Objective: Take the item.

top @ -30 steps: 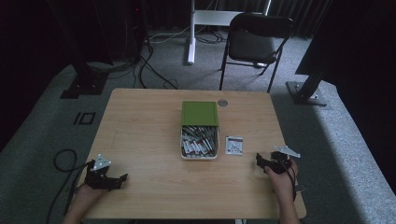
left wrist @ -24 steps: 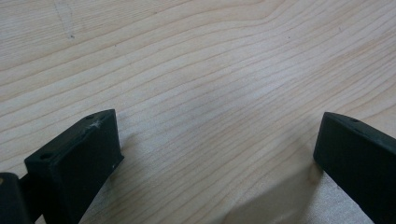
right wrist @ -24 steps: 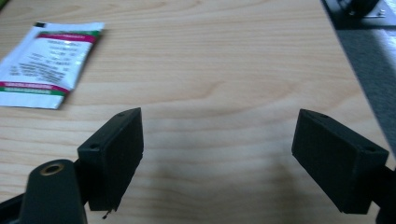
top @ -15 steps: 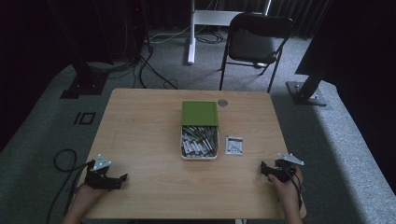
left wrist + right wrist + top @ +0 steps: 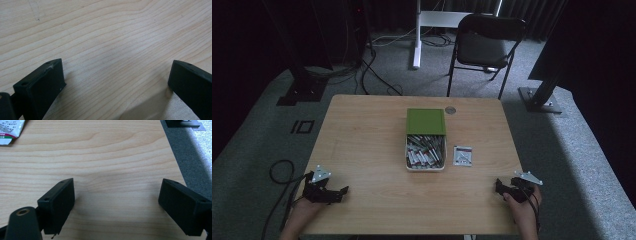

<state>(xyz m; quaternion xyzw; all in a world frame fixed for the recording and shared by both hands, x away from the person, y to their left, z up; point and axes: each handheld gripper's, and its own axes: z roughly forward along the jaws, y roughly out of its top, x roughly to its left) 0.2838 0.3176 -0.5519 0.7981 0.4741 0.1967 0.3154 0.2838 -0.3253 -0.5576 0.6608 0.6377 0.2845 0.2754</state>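
At lower frame corners, our left gripper and right gripper rest, jaws wide, empty; hasty reach could tip box.

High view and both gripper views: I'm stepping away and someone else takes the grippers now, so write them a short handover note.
Left gripper: open, empty, resting low at the near left of the table.
Right gripper: open, empty, near the table's near right corner.
Box: mid-table, full of small packets, its green lid slid toward the far side so the near part is uncovered.
One sachet lies flat on the table just right of the box, apart from it.
Done: box opened. Left: nothing is gripped; the loose sachet looks like the nearest thing to handle, likely with the right gripper.
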